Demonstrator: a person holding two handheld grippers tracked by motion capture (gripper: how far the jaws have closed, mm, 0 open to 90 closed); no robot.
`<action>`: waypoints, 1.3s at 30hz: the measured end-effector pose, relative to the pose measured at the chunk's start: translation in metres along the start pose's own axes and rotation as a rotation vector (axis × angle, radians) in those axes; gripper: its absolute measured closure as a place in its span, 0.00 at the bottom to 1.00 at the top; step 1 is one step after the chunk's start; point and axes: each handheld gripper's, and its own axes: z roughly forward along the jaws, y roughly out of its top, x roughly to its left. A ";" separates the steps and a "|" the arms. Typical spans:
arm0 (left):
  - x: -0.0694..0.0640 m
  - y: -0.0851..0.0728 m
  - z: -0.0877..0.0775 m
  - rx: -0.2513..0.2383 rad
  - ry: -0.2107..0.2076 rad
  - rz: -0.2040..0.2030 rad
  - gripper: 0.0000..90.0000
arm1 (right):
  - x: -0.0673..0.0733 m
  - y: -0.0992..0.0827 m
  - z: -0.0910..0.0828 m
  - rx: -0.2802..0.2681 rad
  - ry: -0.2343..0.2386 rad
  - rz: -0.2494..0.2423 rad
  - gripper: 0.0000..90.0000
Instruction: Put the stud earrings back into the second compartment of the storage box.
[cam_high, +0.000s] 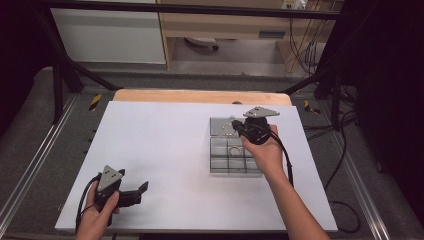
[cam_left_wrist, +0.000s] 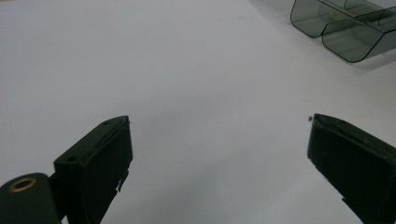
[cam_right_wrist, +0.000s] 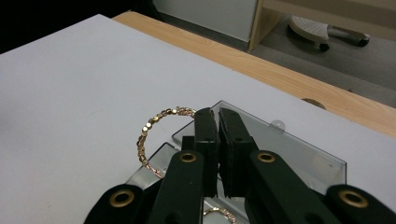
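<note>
- Nearest, at the lower left of the high view, the left gripper (cam_high: 142, 190) is held low over the white table (cam_high: 165, 150) by the person's left hand (cam_high: 97, 215). Its jaws are spread wide apart with nothing between them, and they point toward the right side of the table.
- In the left gripper view, bare white surface is seen between the two black jaws, and a corner of the clear organiser box (cam_left_wrist: 345, 28) is seen at the upper right.
- Farther off, right of centre, the box (cam_high: 225, 155) lies flat — its long axis runs from the near side to the far side, and its lid is open at the far end.
- Over the box's far end, the right gripper (cam_high: 236, 126) is held by the right hand (cam_high: 265, 150).
- In the right gripper view, its jaws are pressed together on a gold beaded bracelet (cam_right_wrist: 149, 130). The ring is held up on edge, curving out to the left of the jaws above the open lid.
- A second gold ring (cam_right_wrist: 219, 213) is glimpsed in a compartment below.
- Beyond, the table's wooden edge (cam_right_wrist: 289, 79) is seen.
</note>
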 end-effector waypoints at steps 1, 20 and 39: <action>0.000 0.000 0.000 -0.002 0.001 0.000 0.08 | 0.000 0.000 0.000 0.000 0.000 0.000 0.97; 0.000 -0.001 0.000 0.006 -0.009 -0.010 0.08 | -0.024 -0.004 0.022 0.082 -0.049 0.026 0.97; -0.004 -0.001 0.001 0.014 -0.013 0.007 0.08 | -0.027 -0.032 0.028 0.184 -0.046 0.014 0.97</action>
